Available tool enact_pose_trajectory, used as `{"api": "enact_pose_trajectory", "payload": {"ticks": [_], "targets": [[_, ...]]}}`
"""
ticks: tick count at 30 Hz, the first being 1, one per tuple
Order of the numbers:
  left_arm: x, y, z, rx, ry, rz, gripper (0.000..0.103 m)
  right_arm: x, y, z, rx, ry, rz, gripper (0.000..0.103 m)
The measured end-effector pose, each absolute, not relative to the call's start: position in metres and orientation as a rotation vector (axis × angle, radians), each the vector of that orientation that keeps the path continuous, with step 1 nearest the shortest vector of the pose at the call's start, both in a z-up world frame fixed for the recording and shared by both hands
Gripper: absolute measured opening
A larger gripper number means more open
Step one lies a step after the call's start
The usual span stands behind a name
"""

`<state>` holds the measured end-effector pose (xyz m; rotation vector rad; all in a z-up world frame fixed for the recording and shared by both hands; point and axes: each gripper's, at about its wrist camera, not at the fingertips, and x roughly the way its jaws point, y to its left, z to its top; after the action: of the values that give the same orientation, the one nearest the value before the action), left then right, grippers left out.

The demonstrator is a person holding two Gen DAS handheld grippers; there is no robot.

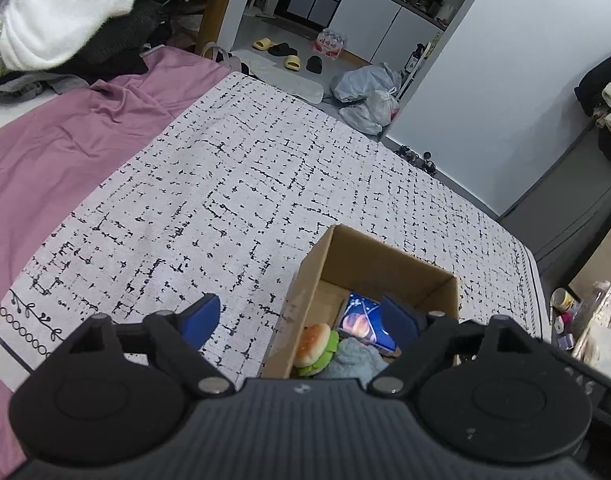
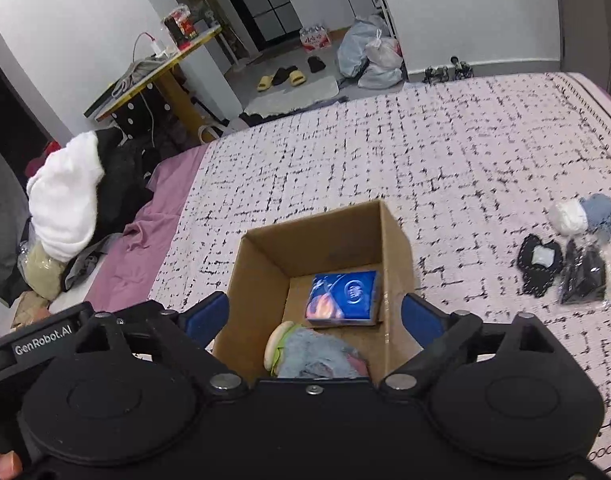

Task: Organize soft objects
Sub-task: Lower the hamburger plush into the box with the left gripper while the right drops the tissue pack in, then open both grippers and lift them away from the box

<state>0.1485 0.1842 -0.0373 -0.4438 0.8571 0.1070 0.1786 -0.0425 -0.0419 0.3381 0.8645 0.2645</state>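
An open cardboard box [image 1: 305, 280] [image 2: 261, 264] stands on the patterned bed cover. Inside lie a blue tissue pack [image 1: 361, 322] [image 2: 343, 298], a plush hamburger [image 1: 315, 346] [image 2: 275, 344] and a light blue fuzzy cloth [image 1: 353, 360] [image 2: 317, 354]. My left gripper [image 1: 305, 316] is open and empty, above the box's near left corner. My right gripper [image 2: 315, 312] is open and empty, straddling the box from above. On the cover to the right lie a white soft roll [image 2: 568, 216], a blue-grey soft item [image 2: 599, 210], a black item with a white patch [image 2: 539, 266] and a bagged black item [image 2: 583, 276].
A purple sheet [image 1: 45, 152] [image 2: 141, 232] lies left of the cover, with a pile of white and dark clothes [image 1: 65, 12] [image 2: 69, 204] beyond. Slippers [image 1: 281, 52], plastic bags [image 1: 369, 88] [image 2: 371, 56] and a yellow-edged table [image 2: 153, 76] are off the bed.
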Motion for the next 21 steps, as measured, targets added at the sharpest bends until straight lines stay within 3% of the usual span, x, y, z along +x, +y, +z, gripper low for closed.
{"api": "enact_pose_trajectory", "payload": {"ticks": [5, 21], "targets": [[0.138, 0.174, -0.028, -0.416, 0.834, 0.124, 0.089, 0.171, -0.057, -0.033, 0.336, 0.821, 0.274, 0.103], [0.103, 0.132, 0.007, -0.367, 0.678, 0.175, 0.096, 0.139, -0.111, -0.011, 0.304, 0.642, 0.335, 0.103]]}}
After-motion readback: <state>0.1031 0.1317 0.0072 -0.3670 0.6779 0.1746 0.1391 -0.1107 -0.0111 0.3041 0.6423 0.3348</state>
